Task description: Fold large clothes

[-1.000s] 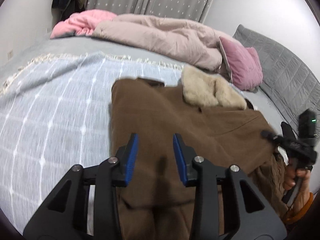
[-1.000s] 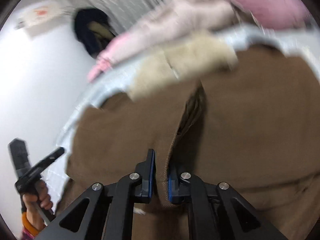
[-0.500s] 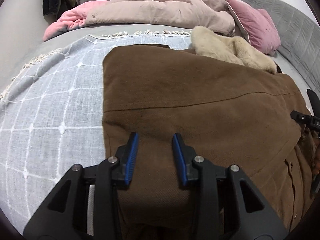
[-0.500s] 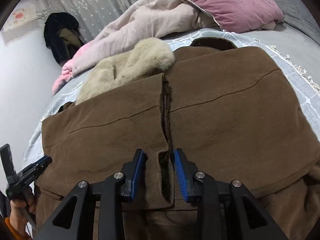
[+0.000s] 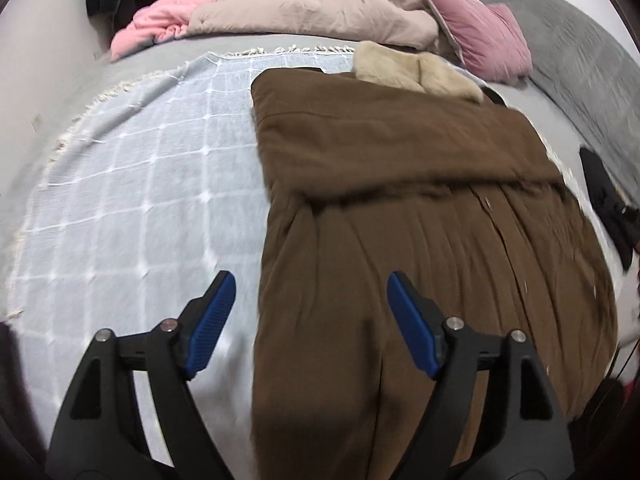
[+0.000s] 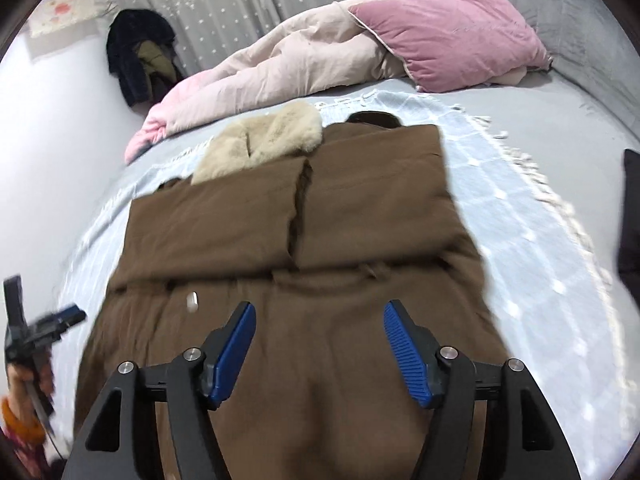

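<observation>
A grey bed [image 5: 208,46] carries a pale blue checked blanket [image 5: 132,184] with a white fringe, spread across its middle. At the far edge of the bed lies a rumpled beige and pink duvet [image 6: 280,68], with a mauve pillow [image 6: 452,36] resting against it toward the far right corner.

On the blanket lies the brown coat [image 6: 304,264], the largest piece of clothing here. Its two sides are folded inward and meet along a seam down the middle, and the folded upper part forms a thick band across the body. A cream fur collar [image 6: 264,136] sticks out at its far end, toward the duvet.

The left gripper [image 5: 310,316] hovers above the coat's left edge, jaws spread wide and holding nothing. The right gripper [image 6: 320,344] hangs over the near, lower part of the coat, likewise wide apart with nothing between its blue pads [image 6: 234,350].
</observation>
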Demonstrator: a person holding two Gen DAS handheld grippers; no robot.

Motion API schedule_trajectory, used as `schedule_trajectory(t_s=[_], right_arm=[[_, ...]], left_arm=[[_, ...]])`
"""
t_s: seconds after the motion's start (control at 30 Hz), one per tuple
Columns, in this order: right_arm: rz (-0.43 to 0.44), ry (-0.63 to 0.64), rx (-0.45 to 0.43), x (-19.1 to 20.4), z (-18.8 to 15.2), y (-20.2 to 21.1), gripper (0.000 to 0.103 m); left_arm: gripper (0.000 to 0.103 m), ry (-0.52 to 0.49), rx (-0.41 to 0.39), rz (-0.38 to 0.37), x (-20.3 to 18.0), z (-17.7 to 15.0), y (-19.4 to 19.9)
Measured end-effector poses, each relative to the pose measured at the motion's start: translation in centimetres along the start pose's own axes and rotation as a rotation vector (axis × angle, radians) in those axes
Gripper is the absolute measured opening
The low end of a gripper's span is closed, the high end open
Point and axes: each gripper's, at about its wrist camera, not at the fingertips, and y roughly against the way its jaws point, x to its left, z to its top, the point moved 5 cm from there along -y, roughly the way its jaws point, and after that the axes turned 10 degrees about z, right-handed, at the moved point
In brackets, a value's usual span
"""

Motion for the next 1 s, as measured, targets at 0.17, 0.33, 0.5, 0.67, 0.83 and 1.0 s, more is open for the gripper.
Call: schedule_trajectory(t_s=[0.17,0.33,0.5,0.67,0.83,1.0], right_arm=[[-0.049,0.032,0.036,-2.5,-5.4,5.8,0.073],[-0.006,-0.054,0.035,-6.1,-10.2,8.8,0.074],[0.01,-0.192,0.049,-10.6,-14.9,10.3,0.074],[0.039,-0.247,0.083,-12.3,-18.9,10.2,0.074],[0.085,-0.277,0.112,-11.9,-21.3,8.6,0.074],[0.049,-0.241,0.059,-10.6,-22.2,8.1,0.076]], left_arm=[[0.085,-0.048,0.037,-0.048,-0.2,-4.4,3.2],[0.085,-0.06,0.147,-0.115,-0.4,-9.5,4.0],[0.085,0.014,0.239,-0.174,0.4,-13.9,4.0],[0.085,0.097,0.278,-0.235,0.9,-16.8,4.2],[0.085,0.125,0.308,-0.313,0.2,-19.4,4.3],[0.085,0.06,0.292,-0.338,-1.9,-20.6,5.3]])
